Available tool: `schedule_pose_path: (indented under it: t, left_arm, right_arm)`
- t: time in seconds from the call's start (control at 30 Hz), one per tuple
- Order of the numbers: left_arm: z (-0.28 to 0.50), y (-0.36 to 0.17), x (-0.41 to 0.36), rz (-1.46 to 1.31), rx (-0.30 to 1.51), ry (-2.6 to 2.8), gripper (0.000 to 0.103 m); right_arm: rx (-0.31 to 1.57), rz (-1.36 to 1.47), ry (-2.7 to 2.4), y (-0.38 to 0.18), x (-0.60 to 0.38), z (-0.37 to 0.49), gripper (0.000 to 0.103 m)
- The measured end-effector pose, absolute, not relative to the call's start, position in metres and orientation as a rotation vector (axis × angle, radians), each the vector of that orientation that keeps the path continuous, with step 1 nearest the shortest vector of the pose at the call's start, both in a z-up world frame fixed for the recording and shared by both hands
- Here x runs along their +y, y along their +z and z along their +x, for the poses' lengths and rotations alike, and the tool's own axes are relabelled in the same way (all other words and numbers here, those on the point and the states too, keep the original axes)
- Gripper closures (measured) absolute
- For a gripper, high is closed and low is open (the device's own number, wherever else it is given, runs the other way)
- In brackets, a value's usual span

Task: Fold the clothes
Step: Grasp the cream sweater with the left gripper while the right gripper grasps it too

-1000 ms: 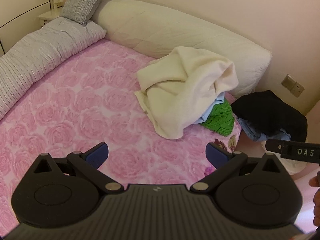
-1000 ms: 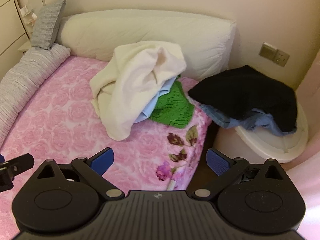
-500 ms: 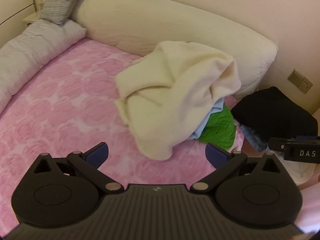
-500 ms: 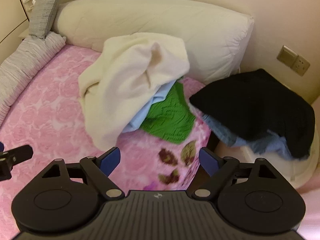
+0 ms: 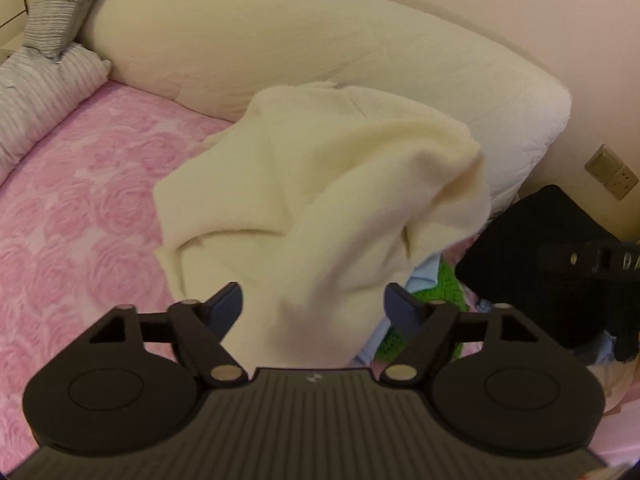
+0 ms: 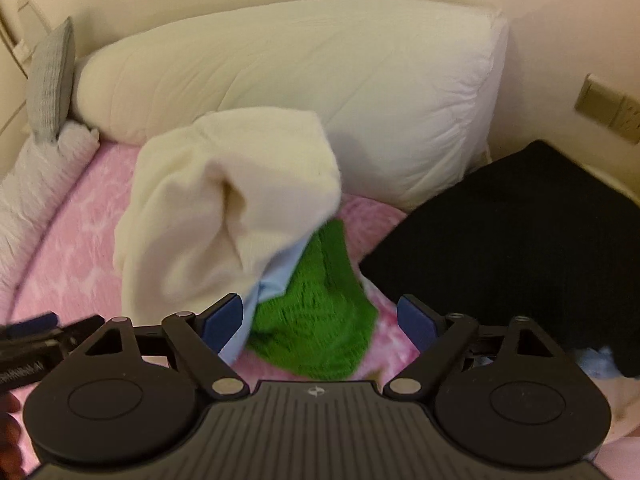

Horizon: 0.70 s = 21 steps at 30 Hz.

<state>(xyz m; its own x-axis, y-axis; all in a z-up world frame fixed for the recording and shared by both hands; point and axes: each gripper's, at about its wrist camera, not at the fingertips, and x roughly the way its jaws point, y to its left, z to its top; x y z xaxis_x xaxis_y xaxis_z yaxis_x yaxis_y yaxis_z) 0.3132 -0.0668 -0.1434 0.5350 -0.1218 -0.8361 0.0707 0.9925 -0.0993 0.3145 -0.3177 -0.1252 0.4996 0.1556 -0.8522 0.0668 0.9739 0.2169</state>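
Observation:
A crumpled cream garment (image 5: 320,184) lies heaped on the pink rose bedspread (image 5: 80,208), on top of a light blue garment (image 6: 272,280) and a green knit (image 6: 320,320). My left gripper (image 5: 314,306) is open, its blue-padded fingers either side of the cream garment's lower fold, not closed on it. My right gripper (image 6: 320,316) is open, just above the green knit, with the cream garment (image 6: 224,208) to its left. The right gripper also shows at the right edge of the left wrist view (image 5: 592,260).
A long cream bolster (image 6: 320,92) runs along the wall behind the pile. A black garment (image 6: 512,248) lies over other clothes on a white stool at the right. A grey striped bolster (image 5: 36,100) and a grey cushion (image 5: 60,4) lie at the left. A wall socket (image 5: 610,178) is at the right.
Both grippers have moved forward and down to the clothes pile. The left one's fingers now straddle the cream garment; the right one is now over the green knit. Both jaws stay open.

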Motion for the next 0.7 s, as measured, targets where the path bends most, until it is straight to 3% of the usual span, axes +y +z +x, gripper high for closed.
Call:
schedule_pose_path:
  t: [0.27, 0.47, 0.5, 0.57, 0.7]
  left_arm:
    - [0.358, -0.176, -0.07, -0.069, 1.024, -0.144, 0.031]
    - [0.375, -0.2, -0.069, -0.114, 1.052, -0.18, 0.032]
    - [0.378, -0.203, -0.067, -0.13, 1.056, -0.185, 0.034]
    - [0.382, -0.207, -0.063, -0.177, 1.064, -0.209, 0.052]
    - [0.389, -0.21, -0.053, -0.244, 1.071, -0.237, 0.067]
  right_arm:
    - [1.081, 0.403, 0.078, -0.158, -0.331, 0.375, 0.018]
    - [1.068, 0.747, 0.07, -0.196, -0.351, 0.385, 0.018]
    - [1.062, 0.812, 0.062, -0.203, -0.355, 0.386, 0.018]
    - [1.046, 0.941, 0.045, -0.218, -0.362, 0.388, 0.018]
    - [1.01, 1.112, 0.028, -0.238, -0.366, 0.391, 0.018]
